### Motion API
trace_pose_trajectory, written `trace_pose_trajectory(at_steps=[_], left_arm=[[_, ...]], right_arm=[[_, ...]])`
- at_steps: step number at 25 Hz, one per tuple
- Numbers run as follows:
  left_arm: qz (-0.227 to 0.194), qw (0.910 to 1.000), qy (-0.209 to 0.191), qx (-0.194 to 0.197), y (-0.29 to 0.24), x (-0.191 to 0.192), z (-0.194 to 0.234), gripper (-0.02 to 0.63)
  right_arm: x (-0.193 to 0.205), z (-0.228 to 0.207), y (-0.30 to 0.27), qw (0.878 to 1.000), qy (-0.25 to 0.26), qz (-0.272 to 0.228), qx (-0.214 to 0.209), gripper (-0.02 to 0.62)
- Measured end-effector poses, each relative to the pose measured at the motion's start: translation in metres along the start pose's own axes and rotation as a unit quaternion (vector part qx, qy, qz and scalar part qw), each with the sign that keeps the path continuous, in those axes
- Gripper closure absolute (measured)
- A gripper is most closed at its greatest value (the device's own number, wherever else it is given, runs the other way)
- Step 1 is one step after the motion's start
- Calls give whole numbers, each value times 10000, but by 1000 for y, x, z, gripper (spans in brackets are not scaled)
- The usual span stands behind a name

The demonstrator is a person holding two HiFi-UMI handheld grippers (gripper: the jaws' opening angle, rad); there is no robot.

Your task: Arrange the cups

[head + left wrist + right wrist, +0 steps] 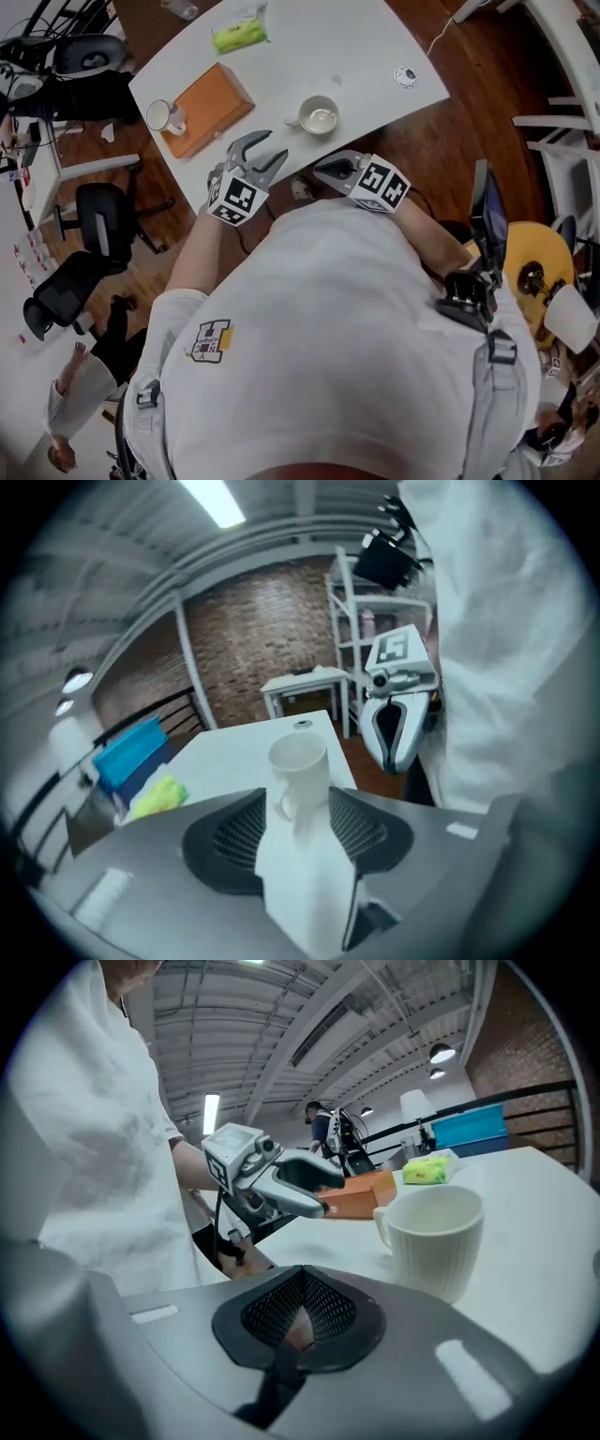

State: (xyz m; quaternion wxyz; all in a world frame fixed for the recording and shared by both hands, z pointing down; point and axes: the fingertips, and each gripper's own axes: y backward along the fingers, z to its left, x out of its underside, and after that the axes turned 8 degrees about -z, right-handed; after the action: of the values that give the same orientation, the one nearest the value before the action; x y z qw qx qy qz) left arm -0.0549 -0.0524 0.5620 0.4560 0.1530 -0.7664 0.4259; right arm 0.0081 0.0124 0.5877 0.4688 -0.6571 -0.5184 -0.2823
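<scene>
Hidden behind the left gripper's (277,144) jaws in its own view: base of the white cup (318,116). Jaws partly apart, gripping nothing. Right gripper (321,169) closed tight, empty. Both near that cup, at the table (375,47) edge. Left of the cup, an orange box (206,108), then a second cup (161,115), its handle hard to make out. Beyond, a green packet (239,36).

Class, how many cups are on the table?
2. A white cup at the near edge of the table; a second cup stands at its left edge beside the orange box. Others may be hidden.
</scene>
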Motion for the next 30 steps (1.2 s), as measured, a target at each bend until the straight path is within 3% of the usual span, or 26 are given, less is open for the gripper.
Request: trace_pose_trajectory(at_steps=[2, 3, 4, 7, 9, 12, 15, 17, 20, 23, 24, 26, 30], left_arm=[[266, 9936, -980, 501, -26, -15, 2, 319], [433, 9854, -1455, 767, -39, -20, 1, 258], [625, 9735, -1941, 1038, -52, -23, -2, 215], [1198, 9252, -3103, 1825, -89, -18, -16, 108], [1478, 9019, -3396, 2223, -110, -11, -24, 84], [1848, 8880, -3386, 2501, -130, 1, -27, 81], [2119, 8891, -3189, 2507, -137, 8, -23, 95], [2195, 8957, -3025, 2409, -140, 7, -21, 95], [2390, 9207, -2400, 1936, -144, 5, -13, 96], [2816, 9507, -1009, 825, -144, 9, 9, 97], [2957, 9534, -459, 393, -144, 11, 17, 97], [3100, 9498, 336, -243, -144, 12, 28, 97], [3060, 9485, 630, -517, -148, 12, 34, 97]], right_arm=[[2, -8, 12, 9998, -21, -62, 187, 595], [2, -12, 19, 9996, -21, -100, 262, 595], [2, -14, 26, 9994, -22, -143, 326, 595], [5, -23, 47, 9983, -75, -275, 512, 595], [8, -31, 58, 9969, -144, -374, 671, 595], [9, -39, 72, 9935, -297, -604, 917, 595], [7, -45, 82, 9901, -448, -810, 1060, 595], [8, -49, 87, 9885, -536, -873, 1114, 595], [9, -53, 91, 9869, -599, -936, 1169, 595], [5, -60, 90, 9864, -586, -976, 1188, 595], [4, -63, 89, 9864, -581, -964, 1197, 595], [0, -71, 87, 9868, -553, -920, 1212, 595], [-12, -85, 79, 9885, -420, -845, 1184, 595]])
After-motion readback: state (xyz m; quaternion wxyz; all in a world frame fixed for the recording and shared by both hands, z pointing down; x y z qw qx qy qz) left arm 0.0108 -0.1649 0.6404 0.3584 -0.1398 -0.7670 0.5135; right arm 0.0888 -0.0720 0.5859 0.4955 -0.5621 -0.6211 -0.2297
